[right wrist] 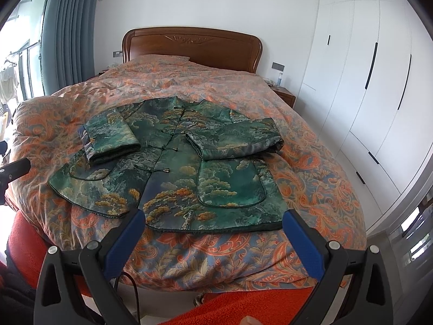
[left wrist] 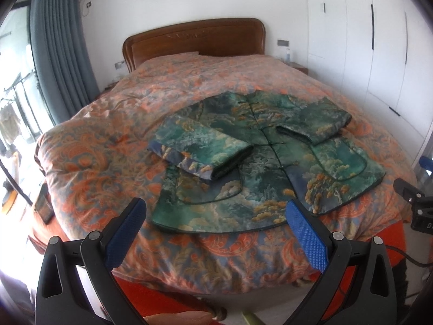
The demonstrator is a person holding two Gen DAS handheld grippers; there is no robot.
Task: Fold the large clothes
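Two grippers hover at the foot of the bed: the left gripper [left wrist: 216,211] and the right gripper [right wrist: 213,219] each have their blue-padded fingers spread apart, gripping nothing. One green landscape-print jacket [right wrist: 173,168] lies flat on the orange paisley quilt [right wrist: 311,168], both sleeves folded across its front, two pockets showing.
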